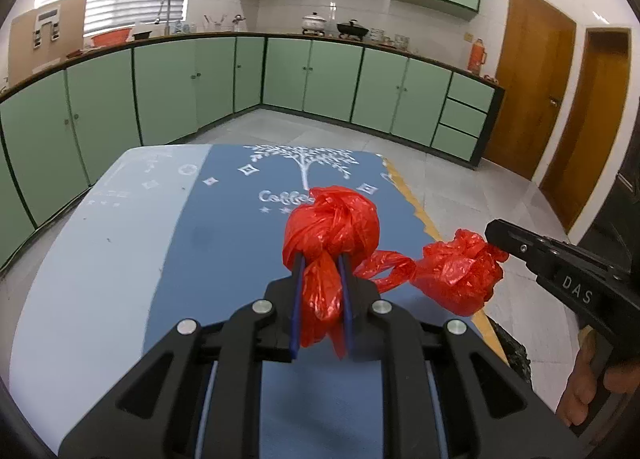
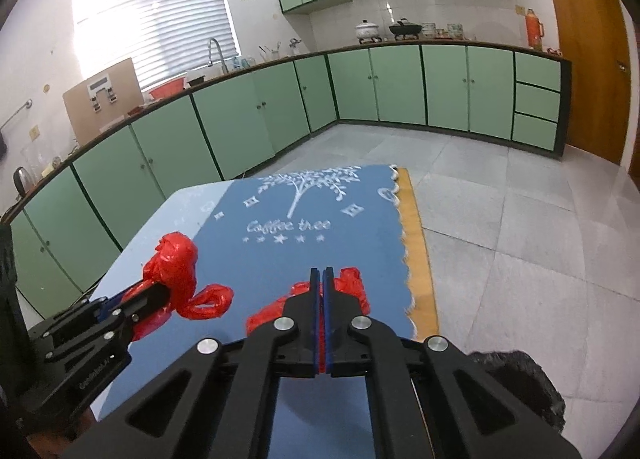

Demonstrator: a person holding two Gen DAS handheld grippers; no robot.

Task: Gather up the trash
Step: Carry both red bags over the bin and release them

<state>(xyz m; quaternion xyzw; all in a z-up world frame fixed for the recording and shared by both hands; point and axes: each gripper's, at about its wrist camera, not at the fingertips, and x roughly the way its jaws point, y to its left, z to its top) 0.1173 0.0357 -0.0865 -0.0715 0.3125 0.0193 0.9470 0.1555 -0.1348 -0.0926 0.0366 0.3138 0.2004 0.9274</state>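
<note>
The red plastic bag (image 1: 332,235), twisted into a rope with a knotted lump at each end, hangs above the blue table (image 1: 120,259), strung between the two grippers. The left gripper (image 1: 322,263) has its jaws pinching one bunched end, and the right gripper (image 2: 322,271) has its jaws pressed together on the other, thin film squeezed flat between them. Holding both ends probably keeps the loose bag gathered so nothing trails or spills. A dark trash bag (image 2: 516,375) sits just past the table's near right edge, likely where it belongs.
</note>
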